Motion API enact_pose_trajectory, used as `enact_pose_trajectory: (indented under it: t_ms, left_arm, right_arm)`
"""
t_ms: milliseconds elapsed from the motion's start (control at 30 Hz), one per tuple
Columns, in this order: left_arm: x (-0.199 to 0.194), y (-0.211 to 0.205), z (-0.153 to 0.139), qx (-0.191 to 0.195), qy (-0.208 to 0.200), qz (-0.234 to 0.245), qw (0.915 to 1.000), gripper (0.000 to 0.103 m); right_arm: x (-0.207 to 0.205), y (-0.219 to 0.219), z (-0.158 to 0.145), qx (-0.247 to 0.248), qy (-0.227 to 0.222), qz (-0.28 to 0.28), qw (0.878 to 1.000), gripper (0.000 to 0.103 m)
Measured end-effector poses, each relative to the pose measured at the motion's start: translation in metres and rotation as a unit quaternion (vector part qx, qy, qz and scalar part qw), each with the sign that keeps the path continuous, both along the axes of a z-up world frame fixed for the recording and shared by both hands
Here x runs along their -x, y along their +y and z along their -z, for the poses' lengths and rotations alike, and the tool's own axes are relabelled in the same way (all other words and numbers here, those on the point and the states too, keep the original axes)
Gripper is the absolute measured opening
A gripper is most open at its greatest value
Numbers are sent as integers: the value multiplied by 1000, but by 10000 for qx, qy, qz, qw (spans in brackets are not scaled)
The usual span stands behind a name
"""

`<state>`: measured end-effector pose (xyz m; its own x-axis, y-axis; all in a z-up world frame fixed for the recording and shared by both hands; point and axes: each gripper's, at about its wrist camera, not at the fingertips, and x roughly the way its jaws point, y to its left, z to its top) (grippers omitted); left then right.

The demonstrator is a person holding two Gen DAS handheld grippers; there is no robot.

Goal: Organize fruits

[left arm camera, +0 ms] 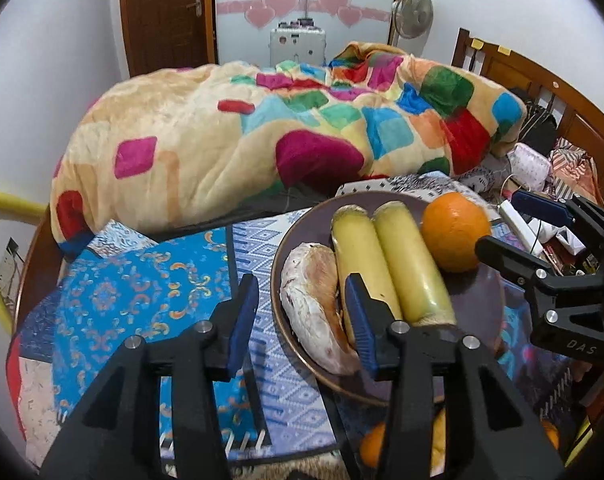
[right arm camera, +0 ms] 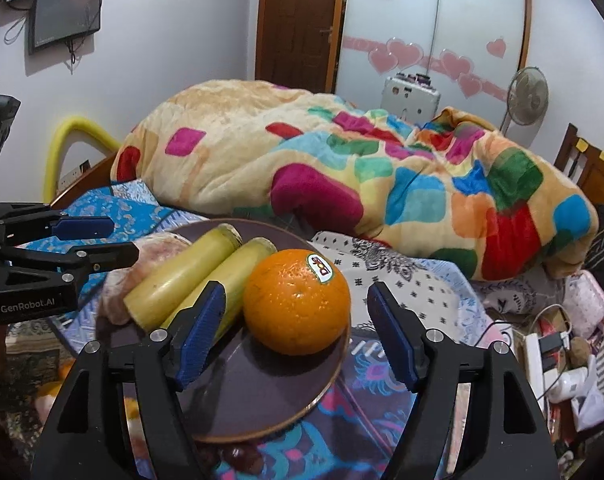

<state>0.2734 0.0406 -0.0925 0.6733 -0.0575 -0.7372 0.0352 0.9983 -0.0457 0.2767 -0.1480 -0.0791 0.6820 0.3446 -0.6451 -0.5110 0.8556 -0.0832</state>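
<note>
- Bed takes up most of the room; a multicolour quilt (left arm camera: 286,128) is heaped on it, well behind the work area.
- Blue patterned cloth (left arm camera: 142,292) covers the surface at the near end, with the plate on top of it.
- Dark purple plate (right arm camera: 262,392) carries all the fruit in view. Its rim overhangs the near edge of the cloth.
- Right gripper (right arm camera: 298,332): jaws wide apart, holding nothing. The orange sits between the two blue pads (right arm camera: 394,344), with a clear gap on the right side. Left-side contact is too close to call.
- Left gripper (left arm camera: 298,320): jaws wide apart, empty. Its right finger hangs over the plate in front of the bread-like piece; its left finger is over the cloth.
- Orange (right arm camera: 298,300) with a Dole sticker sits on the plate's right part, just beside the nearer banana piece.
- Two cut yellow banana pieces (left arm camera: 386,264) lie side by side and touching, mid-plate.
- Pale, brown-streaked rounded item (left arm camera: 318,308) lies on the plate's left edge against the bananas. Cannot tell what it is.
- More orange fruit (left arm camera: 372,444) shows low down under the plate rim, mostly hidden.
</note>
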Motion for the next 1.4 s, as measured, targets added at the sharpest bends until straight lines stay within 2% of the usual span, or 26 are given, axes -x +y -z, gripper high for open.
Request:
enact_pose_trajectory:
  t_ms: [67,367,567,700,933,1133,1400]
  left_arm:
    - [14,-1,-10,8,-116,-1,9999,51]
    - [77,-7,-40,-145,-484,-7,9987,57]
    - [115,-10,-43,-199,-558,28,9982,59]
    - [134,-11,-37,-122,-471,56,9988,60]
    - [153,-12,-12,-148,-208,127,9996,60]
    - [153,-14,14,-78,91,184,9998,60]
    - [147,-23,38,43,330,364,9988,60]
  right_arm:
    - [11,-3,-8,-41,-99,27,9999,70]
    - [66,-11,-40,-282,-423,-59,9987,71]
    - [104,-11,-46,-342,-568,-157,9977,71]
    - [124,-13,-40,-358,-568,-163,9976,71]
    - [140,-22,-12,-521,-223,-129,9983,71]
    - [145,-29,20,-553,178,-76,9983,71]
    - [154,-31,42,-633,456,-142,9968,72]
